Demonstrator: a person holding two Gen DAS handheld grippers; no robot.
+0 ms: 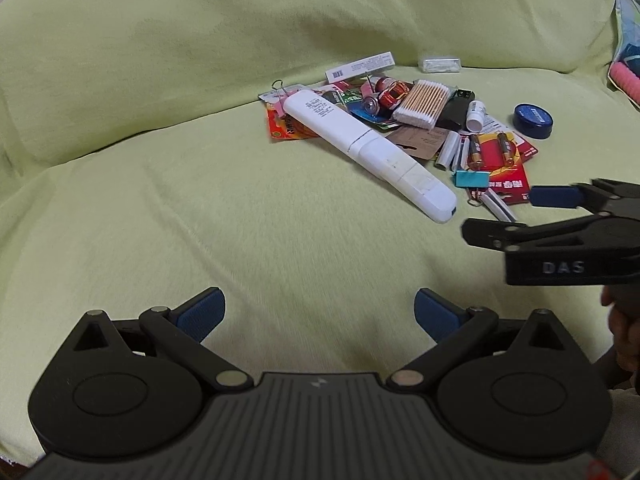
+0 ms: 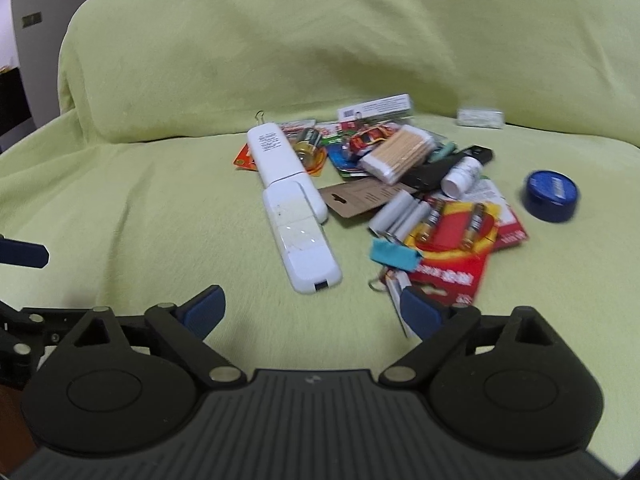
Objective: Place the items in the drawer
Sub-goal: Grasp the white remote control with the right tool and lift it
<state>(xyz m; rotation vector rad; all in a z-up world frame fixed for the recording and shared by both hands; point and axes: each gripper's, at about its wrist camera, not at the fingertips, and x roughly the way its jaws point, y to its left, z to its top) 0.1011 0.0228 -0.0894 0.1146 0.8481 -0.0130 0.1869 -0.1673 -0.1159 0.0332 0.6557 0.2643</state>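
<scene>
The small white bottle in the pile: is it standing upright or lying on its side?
Lying on its side. The white bottle rests tipped across the pile, beside the black case.

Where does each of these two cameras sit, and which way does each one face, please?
Left wrist view: on the left gripper, looking forward over its open fingers at the green couch; the right gripper and a hand enter at right.
Right wrist view: on the right gripper, closer to the pile, fingers open; part of the left gripper shows at far left.
Shared: the white folding device, cotton swabs and blue round tin.
</scene>
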